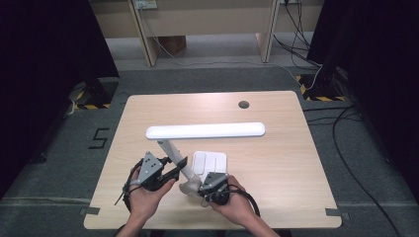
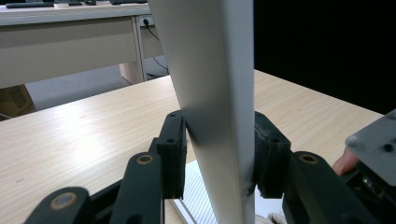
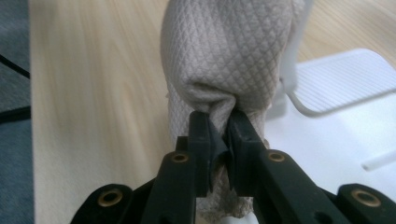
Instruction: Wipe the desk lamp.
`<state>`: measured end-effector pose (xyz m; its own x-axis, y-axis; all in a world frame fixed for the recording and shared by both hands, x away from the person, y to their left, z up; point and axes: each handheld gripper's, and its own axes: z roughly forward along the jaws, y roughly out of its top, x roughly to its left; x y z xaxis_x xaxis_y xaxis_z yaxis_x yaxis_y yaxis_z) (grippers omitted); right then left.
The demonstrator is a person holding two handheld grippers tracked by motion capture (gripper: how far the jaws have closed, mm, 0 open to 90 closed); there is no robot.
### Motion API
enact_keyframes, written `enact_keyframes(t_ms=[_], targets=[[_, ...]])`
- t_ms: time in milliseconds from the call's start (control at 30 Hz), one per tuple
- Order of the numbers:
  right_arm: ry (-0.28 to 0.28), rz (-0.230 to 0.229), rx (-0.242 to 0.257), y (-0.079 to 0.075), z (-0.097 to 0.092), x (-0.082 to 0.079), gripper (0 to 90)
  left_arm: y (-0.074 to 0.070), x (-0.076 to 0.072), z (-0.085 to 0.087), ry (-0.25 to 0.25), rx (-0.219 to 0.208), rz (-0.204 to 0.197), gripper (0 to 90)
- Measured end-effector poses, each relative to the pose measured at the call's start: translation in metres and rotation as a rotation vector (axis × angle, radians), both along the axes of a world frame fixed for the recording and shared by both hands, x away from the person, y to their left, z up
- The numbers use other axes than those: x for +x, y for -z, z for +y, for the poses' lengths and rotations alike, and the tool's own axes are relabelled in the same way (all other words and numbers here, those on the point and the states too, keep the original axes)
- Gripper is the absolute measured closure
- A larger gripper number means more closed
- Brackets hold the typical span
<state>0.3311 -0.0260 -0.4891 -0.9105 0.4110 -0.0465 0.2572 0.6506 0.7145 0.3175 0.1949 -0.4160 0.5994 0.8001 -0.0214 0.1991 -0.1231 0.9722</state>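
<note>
A white desk lamp stands near the table's front, its long head bar (image 1: 205, 131) lying level above the square base (image 1: 210, 162). My left gripper (image 1: 180, 165) is shut on the lamp's slanted arm (image 1: 170, 150). In the left gripper view both pads (image 2: 172, 154) press the flat white arm (image 2: 210, 93) from either side. My right gripper (image 1: 201, 186) is shut on a beige quilted cloth (image 1: 189, 187) at the foot of the lamp. In the right gripper view the jaws (image 3: 219, 135) pinch a fold of the cloth (image 3: 229, 51), with the white base (image 3: 336, 140) just to its right.
The light wooden table (image 1: 276, 163) has a round cable hole (image 1: 243, 104) at the back. The right hand's gripper body (image 2: 373, 154) sits close beside the left jaws. Desks and cables lie on the floor beyond the table.
</note>
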Motion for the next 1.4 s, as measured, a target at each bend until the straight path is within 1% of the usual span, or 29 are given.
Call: enact_keyframes(t_ms=[33, 67, 133, 200, 333, 400, 433, 500, 567, 633, 700, 733, 767, 800, 900, 933, 967, 1033, 1100, 1133, 1167, 1233, 1267, 1333, 1367, 1400], targets=[[-0.001, -0.014, -0.01, 0.0, -0.003, 0.001, 82.0, 0.0, 0.0, 0.0, -0.001, 0.001, 0.001, 61.4], [0.02, -0.002, -0.009, -0.001, -0.007, 0.001, 82.1, 0.0, 0.0, 0.0, -0.002, 0.002, 0.0, 61.4], [0.042, -0.007, -0.016, -0.001, -0.015, 0.004, 82.1, 0.0, 0.0, -0.001, -0.005, 0.006, -0.002, 61.4], [0.067, 0.003, -0.015, -0.001, -0.024, 0.005, 82.2, 0.0, -0.001, -0.001, -0.008, 0.007, -0.002, 61.4], [0.102, 0.0, -0.018, 0.0, -0.038, 0.007, 82.2, 0.0, -0.001, -0.001, -0.012, 0.004, 0.001, 61.6], [0.105, -0.008, -0.023, 0.0, -0.043, 0.008, 82.2, 0.0, -0.001, -0.001, -0.014, 0.005, 0.003, 61.6], [0.116, 0.0, -0.021, 0.0, -0.045, 0.008, 82.2, 0.0, -0.001, -0.001, -0.015, 0.004, 0.003, 61.6], [0.135, -0.001, -0.024, 0.0, -0.051, 0.008, 82.2, 0.0, -0.001, -0.001, -0.016, 0.0, 0.006, 61.7], [0.146, -0.017, -0.037, -0.001, -0.056, 0.011, 82.2, 0.0, -0.001, -0.001, -0.016, 0.0, 0.007, 61.7], [0.188, -0.013, -0.045, -0.002, -0.063, 0.014, 82.2, 0.0, -0.001, -0.002, -0.017, 0.002, 0.007, 61.6], [0.213, -0.018, -0.028, -0.004, -0.066, 0.019, 82.2, -0.001, -0.001, -0.002, -0.017, 0.004, 0.005, 61.4], [0.226, -0.011, -0.008, -0.006, -0.066, 0.021, 82.2, 0.0, -0.001, -0.002, -0.018, 0.004, 0.005, 61.3], [0.226, -0.011, -0.008, -0.006, -0.066, 0.021, 82.2, 0.0, -0.001, -0.002, -0.018, 0.004, 0.005, 61.3], [0.23, -0.015, 0.031, -0.011, -0.06, 0.026, 82.1, 0.0, -0.001, -0.002, -0.019, 0.003, 0.007, 61.3], [0.212, -0.015, 0.042, -0.013, -0.043, 0.032, 82.0, -0.001, -0.001, -0.002, -0.022, 0.006, 0.007, 61.2], [0.205, 0.008, 0.04, -0.011, -0.034, 0.034, 81.9, -0.001, -0.001, -0.002, -0.023, 0.008, 0.007, 61.1], [0.192, 0.006, 0.034, -0.01, -0.029, 0.036, 81.8, -0.001, -0.001, -0.002, -0.022, 0.01, 0.005, 61.0], [0.179, 0.04, 0.029, -0.004, -0.019, 0.038, 81.7, 0.0, -0.002, -0.002, -0.022, 0.012, 0.005, 60.7], [0.169, 0.035, 0.02, -0.001, -0.013, 0.039, 81.6, 0.0, -0.002, -0.003, -0.02, 0.018, 0.003, 60.4], [0.172, 0.032, 0.012, -0.001, -0.011, 0.039, 81.6, 0.0, -0.002, -0.003, -0.021, 0.021, 0.0, 60.3], [0.181, 0.045, 0.012, -0.001, -0.011, 0.038, 81.6, 0.0, -0.002, -0.003, -0.021, 0.023, -0.001, 60.3], [0.177, 0.04, 0.01, -0.001, -0.011, 0.038, 81.7, 0.0, -0.001, -0.004, -0.021, 0.024, -0.003, 60.3], [0.166, 0.03, 0.002, -0.001, -0.012, 0.037, 81.7, 0.0, -0.002, -0.004, -0.023, 0.024, -0.004, 60.3], [0.171, 0.019, -0.013, -0.001, -0.012, 0.035, 81.8, 0.0, -0.002, -0.004, -0.025, 0.029, -0.007, 60.4], [0.165, 0.006, -0.03, -0.002, -0.014, 0.034, 81.9, 0.0, -0.002, -0.004, -0.025, 0.032, -0.007, 60.4], [0.165, 0.006, -0.03, -0.002, -0.014, 0.034, 81.9, 0.0, -0.002, -0.004, -0.025, 0.032, -0.007, 60.3]])
